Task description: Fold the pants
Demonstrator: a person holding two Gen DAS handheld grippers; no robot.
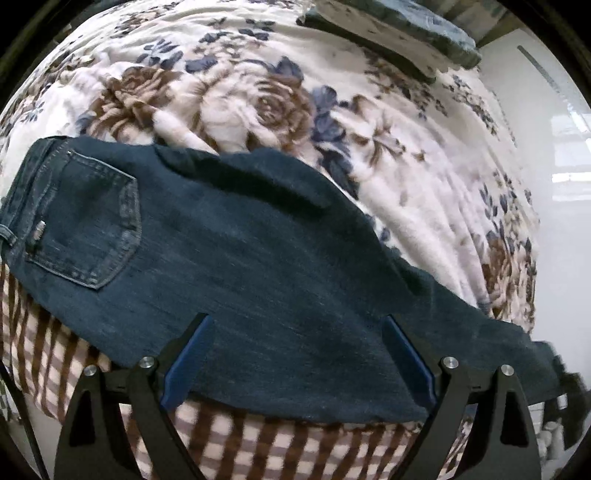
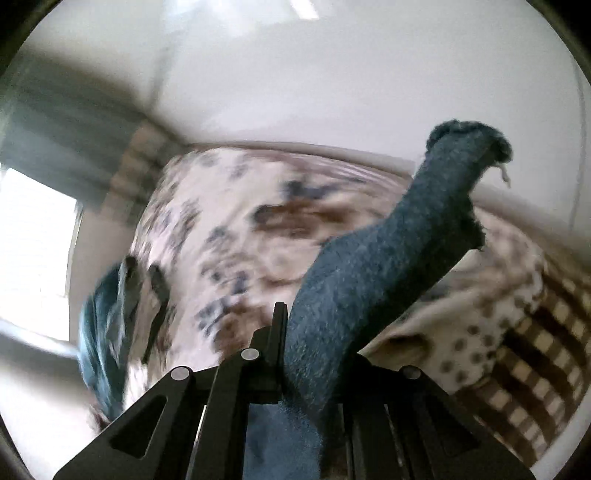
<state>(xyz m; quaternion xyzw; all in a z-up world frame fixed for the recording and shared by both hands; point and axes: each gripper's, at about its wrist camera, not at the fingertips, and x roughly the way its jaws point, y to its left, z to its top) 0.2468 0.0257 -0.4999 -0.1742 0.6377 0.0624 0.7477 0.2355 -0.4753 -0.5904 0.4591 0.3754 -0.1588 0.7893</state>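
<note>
Dark blue jeans lie across the bed, back pocket at the left, legs running off to the lower right. My left gripper is open, its blue-padded fingers spread just over the jeans' near edge, holding nothing. In the right wrist view my right gripper is shut on a jeans leg end, which sticks up and to the right with its frayed hem in the air. My left gripper also shows there, blurred, at the left.
The bed carries a cream floral blanket over a brown checked sheet. A folded dark item lies at the far end. The bed's right edge drops to a white floor. White wall behind.
</note>
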